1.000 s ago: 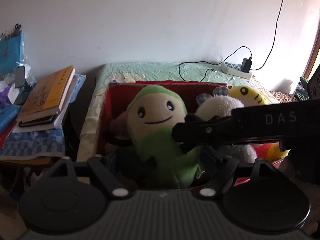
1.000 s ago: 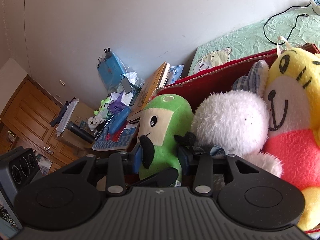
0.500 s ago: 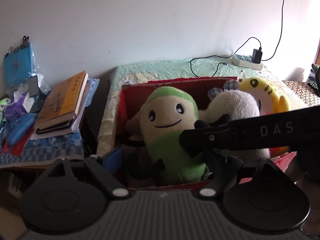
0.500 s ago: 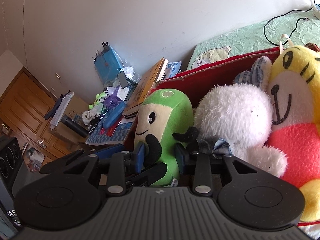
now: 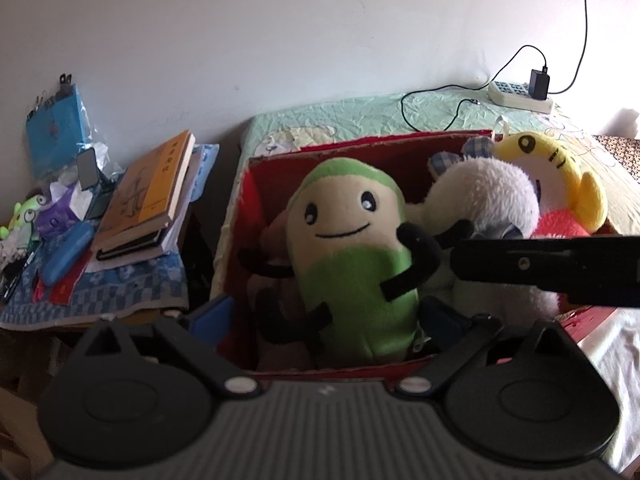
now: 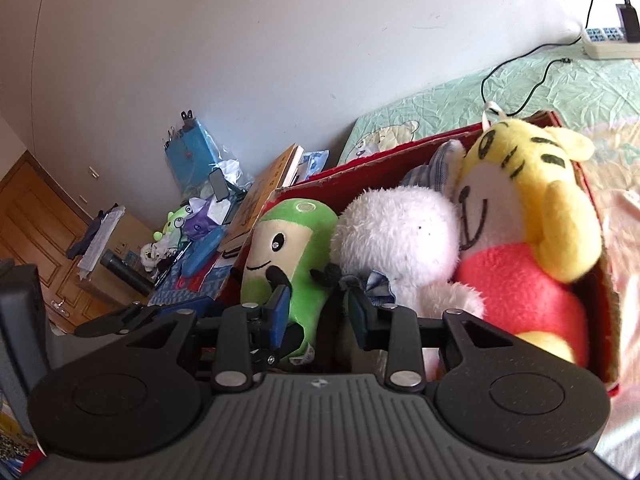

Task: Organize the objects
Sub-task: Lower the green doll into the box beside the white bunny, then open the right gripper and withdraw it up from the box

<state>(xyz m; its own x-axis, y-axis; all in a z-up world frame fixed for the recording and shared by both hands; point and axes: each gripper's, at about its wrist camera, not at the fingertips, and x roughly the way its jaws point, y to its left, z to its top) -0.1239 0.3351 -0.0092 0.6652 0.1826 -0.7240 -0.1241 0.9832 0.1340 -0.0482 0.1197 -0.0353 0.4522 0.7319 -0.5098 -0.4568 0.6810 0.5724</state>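
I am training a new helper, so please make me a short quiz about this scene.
1. True or false: the green plush lies outside the red box.
2. Which toy sits between the green plush and the yellow tiger? A: white fluffy plush. B: blue bear. C: purple doll.
3. What is plugged into the power strip on the bed?

Key: 1 false; 2 A; 3 a black adapter.

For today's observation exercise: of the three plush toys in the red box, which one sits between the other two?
The fluffy white plush toy. The green bean-shaped plush with a smiling face is at one end of the red cardboard box, the yellow tiger plush at the other.
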